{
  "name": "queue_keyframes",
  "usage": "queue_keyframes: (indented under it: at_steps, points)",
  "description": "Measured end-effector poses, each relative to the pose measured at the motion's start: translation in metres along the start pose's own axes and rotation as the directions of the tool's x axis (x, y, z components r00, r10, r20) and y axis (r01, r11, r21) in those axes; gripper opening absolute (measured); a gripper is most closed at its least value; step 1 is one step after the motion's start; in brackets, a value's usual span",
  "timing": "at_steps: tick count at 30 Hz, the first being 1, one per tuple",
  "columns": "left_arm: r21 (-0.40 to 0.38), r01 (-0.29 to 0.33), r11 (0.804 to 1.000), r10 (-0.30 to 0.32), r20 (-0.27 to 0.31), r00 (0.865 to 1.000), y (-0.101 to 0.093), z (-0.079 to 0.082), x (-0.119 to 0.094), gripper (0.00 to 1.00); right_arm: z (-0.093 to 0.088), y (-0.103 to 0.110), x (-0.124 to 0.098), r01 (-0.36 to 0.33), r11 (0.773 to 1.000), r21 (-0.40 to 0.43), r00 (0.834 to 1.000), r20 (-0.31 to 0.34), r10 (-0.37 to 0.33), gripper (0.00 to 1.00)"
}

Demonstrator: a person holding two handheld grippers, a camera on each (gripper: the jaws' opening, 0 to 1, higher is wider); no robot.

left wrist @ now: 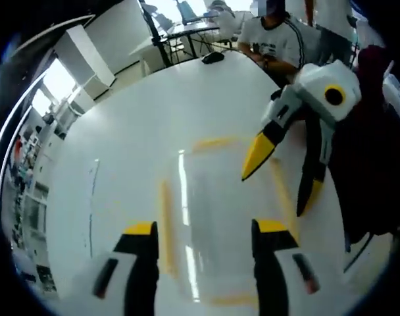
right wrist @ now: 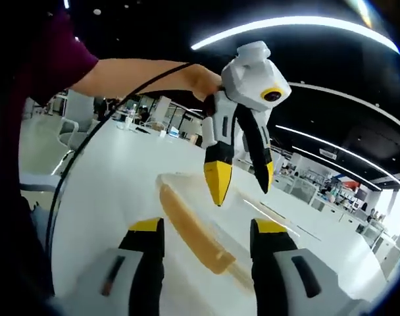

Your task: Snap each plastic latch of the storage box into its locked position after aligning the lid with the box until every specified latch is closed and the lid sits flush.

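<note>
Both the left gripper (left wrist: 200,227) and right gripper (right wrist: 206,227) hovered wide open, holding nothing, over the light, slippery clear storage box (left wrist: 220,217), best pressed at its stiff yellow latch (right wrist: 193,230).

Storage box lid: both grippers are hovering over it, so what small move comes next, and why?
Probably lower the left gripper toward the near yellow plastic latch on the clear plastic storage box. Both grippers hang open above the box and touch nothing, the right gripper included. In the right gripper view the long yellow latch looks tilted off the wall, so likely unlocked.
</note>
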State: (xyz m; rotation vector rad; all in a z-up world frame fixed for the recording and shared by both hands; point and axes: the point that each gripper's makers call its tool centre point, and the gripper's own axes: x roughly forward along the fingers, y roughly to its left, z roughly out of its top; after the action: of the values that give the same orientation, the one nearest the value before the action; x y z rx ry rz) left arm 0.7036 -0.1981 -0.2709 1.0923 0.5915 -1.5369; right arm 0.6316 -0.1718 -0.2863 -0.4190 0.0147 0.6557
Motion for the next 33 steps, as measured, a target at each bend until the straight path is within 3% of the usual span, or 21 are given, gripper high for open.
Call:
queue_keyframes:
  at_steps: [6, 13, 18, 24, 33]
  points:
    - [-0.009, 0.074, 0.997, -0.074, -0.08, 0.994, -0.001, 0.001, 0.007, 0.57, -0.001, 0.002, 0.0, 0.007, 1.0, -0.024, 1.0, -0.006, -0.007, 0.57]
    - [-0.043, 0.138, 0.99, -0.143, -0.159, 0.977, 0.003, -0.001, 0.014, 0.63, 0.0, 0.003, 0.0, 0.036, 0.999, -0.014, 0.999, -0.006, -0.037, 0.6]
    - [-0.062, 0.193, 0.979, -0.201, -0.173, 0.964, 0.0, -0.004, 0.017, 0.63, 0.001, 0.004, -0.001, 0.042, 0.999, 0.003, 0.999, 0.02, -0.042, 0.65]
    - [-0.044, 0.22, 0.975, -0.224, -0.212, 0.951, 0.0, -0.002, 0.019, 0.64, 0.005, -0.002, -0.006, 0.046, 0.997, 0.055, 0.995, 0.082, -0.051, 0.67]
    - [-0.059, 0.259, 0.964, -0.266, -0.254, 0.93, 0.005, -0.005, 0.021, 0.67, 0.005, -0.005, -0.003, 0.071, 0.997, 0.04, 0.993, 0.09, -0.074, 0.67]
